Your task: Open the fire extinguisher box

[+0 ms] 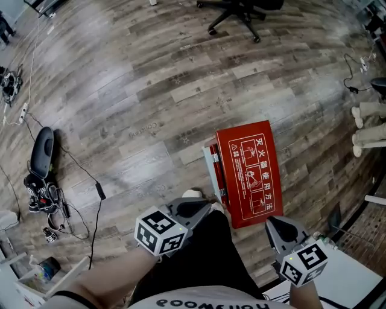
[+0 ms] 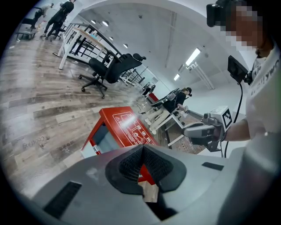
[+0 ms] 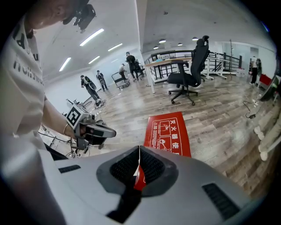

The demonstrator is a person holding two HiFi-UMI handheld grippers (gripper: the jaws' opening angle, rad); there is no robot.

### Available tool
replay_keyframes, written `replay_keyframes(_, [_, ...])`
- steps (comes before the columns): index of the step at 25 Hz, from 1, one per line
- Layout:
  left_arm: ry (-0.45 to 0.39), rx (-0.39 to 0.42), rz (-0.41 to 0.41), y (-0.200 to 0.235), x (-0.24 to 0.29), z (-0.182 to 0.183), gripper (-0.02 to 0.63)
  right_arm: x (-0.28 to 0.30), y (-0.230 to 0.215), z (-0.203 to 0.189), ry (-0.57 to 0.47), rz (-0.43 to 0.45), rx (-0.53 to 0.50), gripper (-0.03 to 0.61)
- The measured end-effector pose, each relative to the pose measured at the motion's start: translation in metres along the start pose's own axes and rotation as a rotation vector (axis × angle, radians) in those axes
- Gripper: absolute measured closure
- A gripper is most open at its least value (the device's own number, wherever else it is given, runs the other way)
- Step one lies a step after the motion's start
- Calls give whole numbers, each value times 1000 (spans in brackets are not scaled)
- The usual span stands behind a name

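Left gripper (image 1: 199,208): you held its jaws shut on nothing; fire extinguisher box (image 1: 250,172) near, at one o'clock
Right gripper (image 1: 282,228): jaws together, empty; box at eleven o'clock

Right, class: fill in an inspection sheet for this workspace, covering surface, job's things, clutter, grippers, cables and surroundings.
Surface: wooden plank floor.
Job's things: red fire extinguisher box standing on the floor, lid looks closed.
Clutter: black gear lying at the floor's left edge.
Grippers: left gripper and right gripper both shut, nothing between the jaws.
Cables: black cables trailing across the floor at left.
Surroundings: office chair beyond the box; people in the distance.
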State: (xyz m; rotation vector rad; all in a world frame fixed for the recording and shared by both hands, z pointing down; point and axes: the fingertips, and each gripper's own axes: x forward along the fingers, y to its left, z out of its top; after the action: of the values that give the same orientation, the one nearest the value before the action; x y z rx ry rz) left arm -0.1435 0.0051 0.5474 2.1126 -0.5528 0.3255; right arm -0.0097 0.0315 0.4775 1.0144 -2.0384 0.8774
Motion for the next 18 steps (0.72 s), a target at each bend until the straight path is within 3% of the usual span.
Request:
replay_keyframes(4, [-6, 9, 35, 21, 16, -7, 607, 6, -8, -7, 25, 10, -13, 568])
replay_keyframes(8, [6, -18, 12, 36, 34, -23, 607, 9, -17, -16, 36, 20, -22, 568])
replay_keyframes(13, [9, -86, -28, 47, 53, -34, 604, 15, -29, -26, 77, 19, -89, 568])
replay_keyframes(18, [-48, -169, -25, 52, 64, -32, 587, 34, -39, -21, 84, 34, -176, 568])
